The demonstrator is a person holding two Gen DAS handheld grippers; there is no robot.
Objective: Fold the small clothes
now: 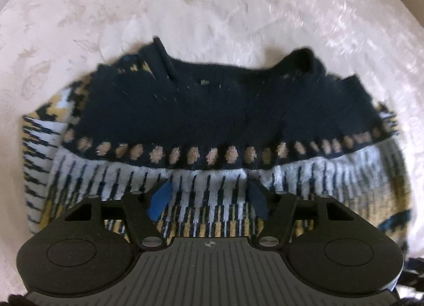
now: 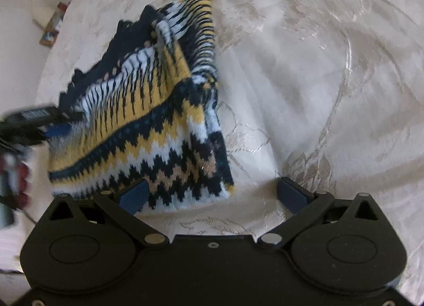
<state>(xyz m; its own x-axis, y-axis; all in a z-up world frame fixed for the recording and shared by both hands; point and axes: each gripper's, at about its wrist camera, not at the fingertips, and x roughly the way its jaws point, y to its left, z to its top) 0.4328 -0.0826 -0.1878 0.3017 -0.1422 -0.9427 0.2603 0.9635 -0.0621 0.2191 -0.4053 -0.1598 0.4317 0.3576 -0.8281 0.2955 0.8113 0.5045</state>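
The left wrist view alone shows the sweater's (image 1: 212, 109) navy top and collar, spread on the pale cloth (image 1: 212, 9). The right wrist view alone shows its zigzag hem and folded side, with the left gripper (image 2: 57, 127) entering at the edge. The left gripper (image 1: 209, 200) points steeply down over the striped band, jaws apart, gripping nothing. The right gripper (image 2: 212, 194) tilts down at the hem corner, jaws wide apart.
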